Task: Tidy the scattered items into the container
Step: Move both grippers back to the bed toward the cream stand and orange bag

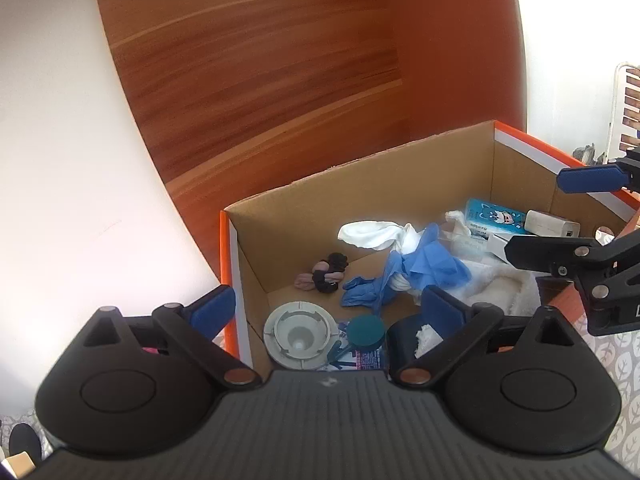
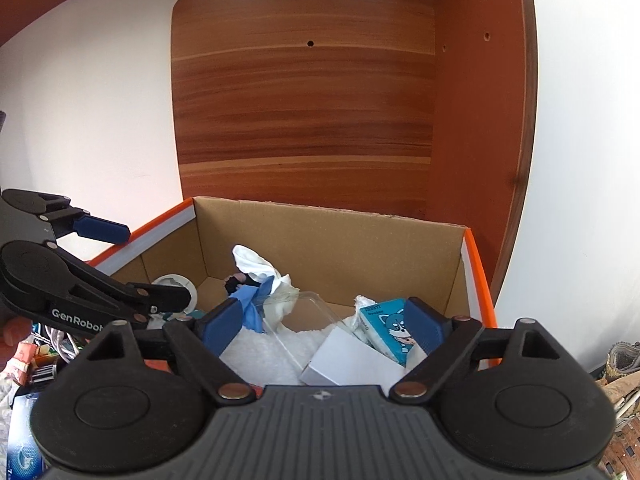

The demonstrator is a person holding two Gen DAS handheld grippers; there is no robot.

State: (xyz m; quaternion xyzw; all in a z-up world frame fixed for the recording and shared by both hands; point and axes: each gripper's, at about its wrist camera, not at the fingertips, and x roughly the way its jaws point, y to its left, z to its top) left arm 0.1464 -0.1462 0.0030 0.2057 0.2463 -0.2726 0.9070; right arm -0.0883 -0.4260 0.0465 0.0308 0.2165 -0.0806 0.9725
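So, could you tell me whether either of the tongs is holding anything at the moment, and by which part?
Nothing is held. The left tongs and right tongs are both open and empty above the cardboard box.

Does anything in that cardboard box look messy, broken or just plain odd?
Nothing looks broken or spilled. Inside the orange-edged cardboard box things lie jumbled: a crumpled blue disposable glove is tangled with a white cloth, and a round grey plastic part lies near one corner. The box's far rim looks roughly torn.
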